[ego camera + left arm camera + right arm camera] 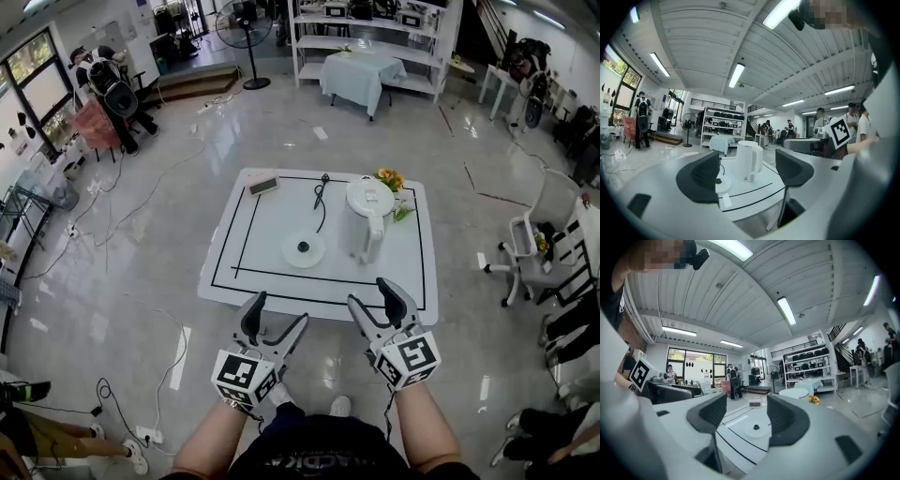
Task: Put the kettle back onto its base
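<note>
A white kettle (367, 217) stands upright on the right half of the white table (272, 281), its handle facing me. Its round white base (304, 249) with a dark centre pin lies to the kettle's left, apart from it, a black cord (321, 199) running to the far edge. Both grippers hover in front of the table's near edge. My left gripper (278, 315) is open and empty; in the left gripper view the kettle (748, 160) and base (723, 184) show between its jaws. My right gripper (375, 298) is open and empty, framing the base (755, 429).
A small digital clock (262, 184) sits at the table's far left corner and yellow flowers (389, 178) at the far right. A black tape rectangle (246, 232) marks the tabletop. A white office chair (539, 239) stands to the right. Cables trail over the floor on the left.
</note>
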Available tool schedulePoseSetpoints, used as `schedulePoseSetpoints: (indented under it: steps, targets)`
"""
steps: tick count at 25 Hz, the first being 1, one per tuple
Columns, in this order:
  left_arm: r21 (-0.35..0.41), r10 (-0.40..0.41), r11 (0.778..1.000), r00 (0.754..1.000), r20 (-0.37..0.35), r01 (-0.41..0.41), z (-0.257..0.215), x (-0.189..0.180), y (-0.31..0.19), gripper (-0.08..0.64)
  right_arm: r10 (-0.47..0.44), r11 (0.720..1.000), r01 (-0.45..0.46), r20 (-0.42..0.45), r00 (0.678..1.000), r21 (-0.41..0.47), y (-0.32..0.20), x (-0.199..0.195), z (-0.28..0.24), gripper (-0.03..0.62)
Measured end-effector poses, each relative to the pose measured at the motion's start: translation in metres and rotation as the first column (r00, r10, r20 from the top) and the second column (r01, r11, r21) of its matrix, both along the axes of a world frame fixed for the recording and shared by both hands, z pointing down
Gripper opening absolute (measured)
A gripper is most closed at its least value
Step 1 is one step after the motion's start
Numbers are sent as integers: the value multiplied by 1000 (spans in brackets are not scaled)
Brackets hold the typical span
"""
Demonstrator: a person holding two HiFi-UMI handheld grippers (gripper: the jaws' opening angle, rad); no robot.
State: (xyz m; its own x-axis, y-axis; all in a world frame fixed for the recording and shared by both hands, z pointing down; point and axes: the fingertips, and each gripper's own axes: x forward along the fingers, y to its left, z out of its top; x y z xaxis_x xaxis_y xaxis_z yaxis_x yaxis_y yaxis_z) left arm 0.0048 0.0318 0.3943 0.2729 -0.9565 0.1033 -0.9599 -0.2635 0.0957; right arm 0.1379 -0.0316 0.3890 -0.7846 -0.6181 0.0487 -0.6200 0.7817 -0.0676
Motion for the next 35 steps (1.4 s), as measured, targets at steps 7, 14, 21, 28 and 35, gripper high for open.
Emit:
schedulePoseSetpoints:
  steps: [7,14,21,28,35]
  targets:
    - [-10,57,998,998,-24,-58,3,-48,-24,364,87,996,-87,-22,996,-3,-24,-37,-1,252]
    - [-17,134,991,990,-42,-135,9,-84,-42,364,185,983,-185,-29,982,5,-36,-67,0,252]
    - [-27,201,979,978,-60,-203,15,-111,-48,363,255,967,-255,-34,966,13,-42,-92,0,252]
    - [-33,234,971,970,-69,-236,18,-123,-48,363,294,956,-294,-51,954,16,-45,-101,-1,252]
    - [-40,238,970,968,-82,-242,22,-122,-59,362,335,942,-335,-55,940,15,-66,-87,-2,252]
